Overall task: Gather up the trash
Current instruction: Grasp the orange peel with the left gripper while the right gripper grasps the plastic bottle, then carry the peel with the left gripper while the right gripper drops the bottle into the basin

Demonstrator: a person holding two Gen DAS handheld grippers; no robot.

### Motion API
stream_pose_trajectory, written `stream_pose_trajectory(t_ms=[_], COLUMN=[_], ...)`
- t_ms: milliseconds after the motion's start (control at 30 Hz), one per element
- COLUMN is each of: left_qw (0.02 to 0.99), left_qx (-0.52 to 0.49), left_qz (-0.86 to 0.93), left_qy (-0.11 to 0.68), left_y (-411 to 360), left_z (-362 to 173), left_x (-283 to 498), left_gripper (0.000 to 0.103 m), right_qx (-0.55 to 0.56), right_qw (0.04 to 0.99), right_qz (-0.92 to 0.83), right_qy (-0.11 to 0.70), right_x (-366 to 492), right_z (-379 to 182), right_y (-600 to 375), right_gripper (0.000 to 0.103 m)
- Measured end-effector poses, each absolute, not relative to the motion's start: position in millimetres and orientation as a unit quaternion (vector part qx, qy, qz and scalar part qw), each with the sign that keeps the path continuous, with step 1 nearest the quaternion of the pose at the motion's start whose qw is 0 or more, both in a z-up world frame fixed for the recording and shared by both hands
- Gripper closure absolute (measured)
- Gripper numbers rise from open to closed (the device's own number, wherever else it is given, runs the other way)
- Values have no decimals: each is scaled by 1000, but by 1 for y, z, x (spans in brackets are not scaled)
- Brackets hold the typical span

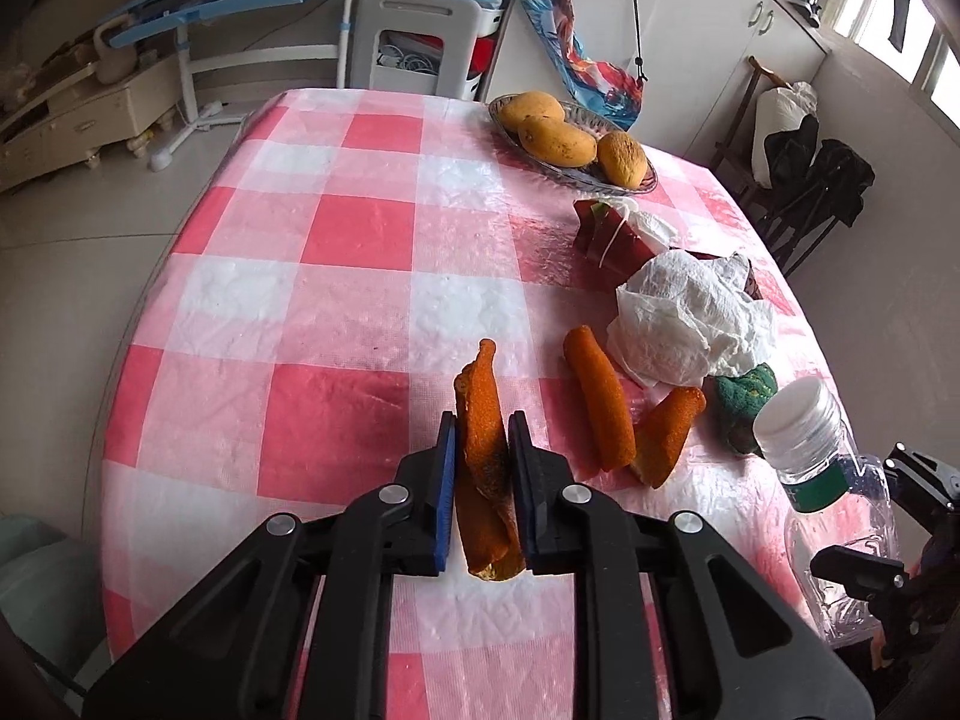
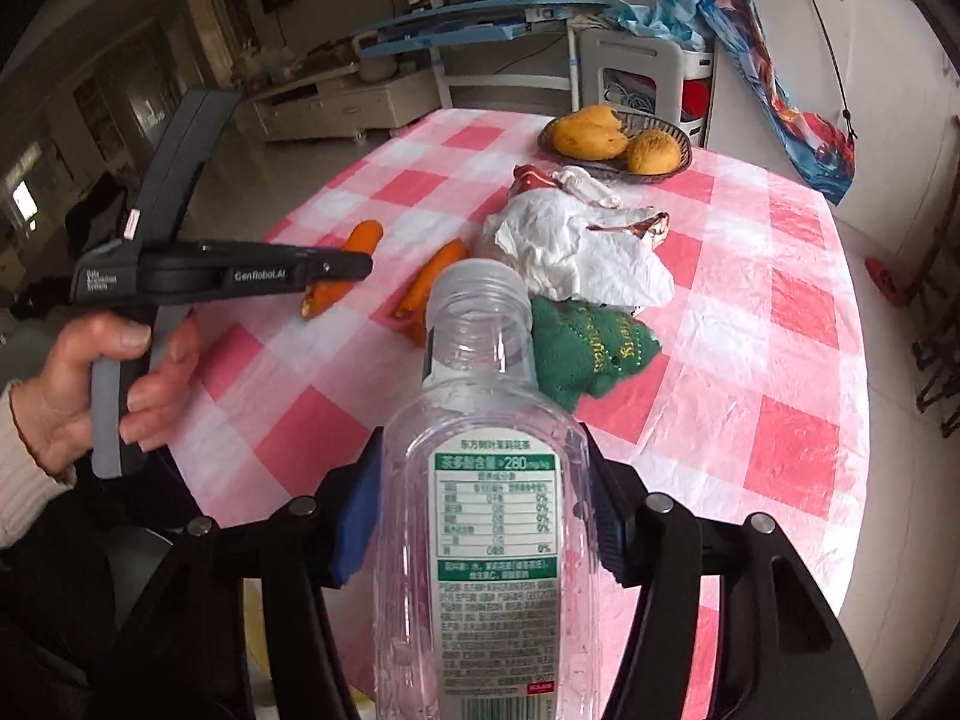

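Observation:
My left gripper (image 1: 483, 426) is shut on a strip of orange peel (image 1: 480, 396), held above the pink checked tablecloth (image 1: 336, 240). Two more peel pieces (image 1: 600, 402) (image 1: 669, 432) lie just right of it. Beyond them sit a crumpled white tissue (image 1: 690, 318), a red wrapper (image 1: 612, 234) and a green cloth (image 1: 744, 396). My right gripper (image 2: 483, 444) is shut on a clear plastic bottle (image 2: 486, 510) with a green label, its cap pointing away. In the right wrist view, a hand (image 2: 90, 372) holds the left gripper (image 2: 360, 267) with the peel (image 2: 327, 294).
A woven dish (image 1: 600, 180) with three mangoes (image 1: 558, 141) stands at the table's far right. The table's edge curves round at the left, with floor tiles (image 1: 90, 270) beyond. A pale green object (image 1: 24, 570) sits low at the left. A chair with dark clothes (image 1: 810, 180) stands to the right.

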State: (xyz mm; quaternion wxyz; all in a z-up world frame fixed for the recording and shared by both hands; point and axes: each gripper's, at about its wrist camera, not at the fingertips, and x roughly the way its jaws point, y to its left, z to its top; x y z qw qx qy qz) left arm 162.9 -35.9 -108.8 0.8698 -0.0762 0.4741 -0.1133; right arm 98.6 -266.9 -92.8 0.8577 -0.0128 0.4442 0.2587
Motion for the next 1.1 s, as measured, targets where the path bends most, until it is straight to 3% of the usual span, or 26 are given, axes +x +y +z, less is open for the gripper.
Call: stream_pose_trajectory(t_ms=[200,500,1100], left_qw=[874,887,908], left_qx=[-94,-97,-131], left_qz=[-106,-78,-51], left_qy=[465,444,394], left_y=[-24,-7,36], left_z=[-99,-88,-64], left_x=[153,94,-29], left_gripper=[87,87,87], right_qx=[75,123,10], right_qw=[847,829,814], right_qz=[298,343,335], right_qy=[433,425,474], right_x=[90,42,-27], right_z=[-87,-93,-138], right_y=[-265,-229,-147], right_gripper=[45,45,45])
